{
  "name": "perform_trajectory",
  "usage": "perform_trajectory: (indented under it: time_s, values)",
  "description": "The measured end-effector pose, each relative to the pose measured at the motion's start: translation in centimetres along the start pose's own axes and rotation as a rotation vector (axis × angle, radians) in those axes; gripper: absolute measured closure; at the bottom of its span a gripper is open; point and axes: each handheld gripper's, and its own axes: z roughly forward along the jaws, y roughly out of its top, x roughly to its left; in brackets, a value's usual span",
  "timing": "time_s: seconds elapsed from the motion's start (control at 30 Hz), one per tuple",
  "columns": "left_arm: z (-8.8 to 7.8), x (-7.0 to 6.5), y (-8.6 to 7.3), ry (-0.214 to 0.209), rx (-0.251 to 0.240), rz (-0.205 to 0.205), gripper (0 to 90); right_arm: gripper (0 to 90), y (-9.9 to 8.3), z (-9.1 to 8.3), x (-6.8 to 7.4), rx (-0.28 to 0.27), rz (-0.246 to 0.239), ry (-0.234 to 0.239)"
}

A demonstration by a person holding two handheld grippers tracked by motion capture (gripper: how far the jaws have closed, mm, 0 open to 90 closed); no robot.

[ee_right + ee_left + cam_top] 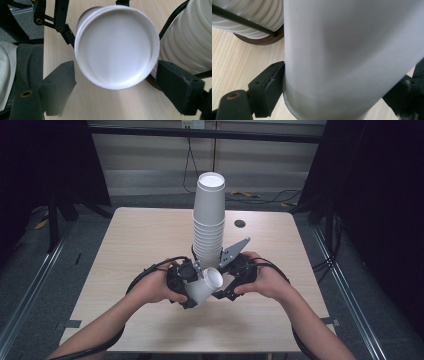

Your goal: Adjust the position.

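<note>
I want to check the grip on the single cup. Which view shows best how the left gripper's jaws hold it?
The left gripper view: both jaws press the single cup's wall. The right gripper view looks at its closed base, between open jaws. The high view shows it tilted beside the cup stack, the grip hidden.

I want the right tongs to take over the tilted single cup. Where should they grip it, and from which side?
Grip the single cup on its side wall just behind the closed base end that faces the right tongs, coming straight on from that end. The round wall there fits between their open jaws, while the left tongs clamp it farther along and the cup stack stands close beside it.
</note>
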Motion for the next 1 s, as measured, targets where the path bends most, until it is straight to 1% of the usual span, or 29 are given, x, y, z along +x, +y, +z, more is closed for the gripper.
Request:
perform_trajectory:
  time_s: [0.1,0.17,0.2,0.27,0.3,0.33,0.37,0.4,0.43,0.47,0.5,0.53,0.57,0.6,0.7,0.73,0.87,0.9,0.93,0.97,1.0]
  values:
    - [0.08,-0.05,0.10,-0.004,0.000,0.005,13.7,16.1,0.14,0.18,-0.03,0.005,-0.017,0.002]
    - [0.34,-0.34,0.15,-0.005,0.001,-0.004,13.6,16.4,0.21,0.28,0.06,0.019,-0.012,0.009]
    - [0.30,-0.35,0.24,0.007,0.015,0.009,13.6,16.4,0.24,0.35,0.05,0.019,-0.018,0.009]
    - [0.33,-0.41,0.26,0.008,0.007,0.005,13.6,16.8,0.29,0.43,0.07,0.022,-0.016,0.012]
    - [0.34,-0.37,0.29,-0.006,0.000,0.013,13.6,16.8,0.29,0.43,0.07,0.022,-0.016,0.012]
    - [0.39,-0.46,0.33,-0.016,-0.006,0.001,13.6,16.8,0.32,0.55,0.06,0.021,-0.014,0.016]
    - [0.39,-0.46,0.33,-0.016,-0.006,0.001,13.6,16.8,0.32,0.55,0.06,0.021,-0.014,0.016]
    - [0.32,-0.34,0.46,-0.016,0.006,0.028,13.6,16.9,0.38,0.63,0.11,0.025,-0.012,0.017]
    - [0.32,-0.34,0.46,-0.016,0.006,0.028,13.6,17.0,0.43,0.64,0.13,0.024,-0.012,0.020]
    - [0.32,-0.56,0.48,-0.002,-0.005,0.007,13.6,17.2,0.49,0.66,0.15,0.019,-0.015,0.020]
    - [0.27,-0.54,0.54,-0.005,0.000,0.012,13.6,17.2,0.55,0.67,0.17,0.014,-0.014,0.022]
    - [0.27,-0.40,0.61,-0.020,-0.003,0.032,13.6,17.2,0.61,0.69,0.16,0.010,-0.017,0.024]
    - [0.21,-0.59,0.62,-0.005,-0.005,0.007,13.6,17.3,0.66,0.70,0.18,0.009,-0.016,0.025]
    - [0.22,-0.59,0.64,-0.005,-0.006,0.013,13.6,17.6,0.70,0.71,0.22,0.010,-0.011,0.026]
    - [0.23,-0.63,0.68,-0.006,-0.004,0.017,13.6,18.4,0.83,0.74,0.26,0.007,-0.009,0.029]
    - [0.27,-0.65,0.67,-0.005,-0.010,0.016,13.6,18.5,0.85,0.76,0.26,0.005,-0.008,0.031]
    - [0.39,-0.63,0.73,-0.002,-0.011,0.029,13.6,20.1,0.85,0.86,0.25,-0.001,-0.009,0.041]
    - [0.43,-0.53,0.82,-0.016,-0.006,0.056,13.6,20.6,0.87,0.90,0.26,-0.001,-0.011,0.044]
    - [0.45,-0.65,0.78,-0.003,-0.015,0.036,13.6,20.9,0.87,0.90,0.27,-0.002,-0.011,0.046]
    - [0.46,-0.65,0.79,-0.025,-0.013,0.035,13.6,21.2,0.87,0.91,0.28,-0.007,-0.006,0.048]
    - [0.39,-0.67,0.82,-0.011,-0.010,0.034,13.6,21.4,0.87,0.89,0.26,-0.010,-0.006,0.051]
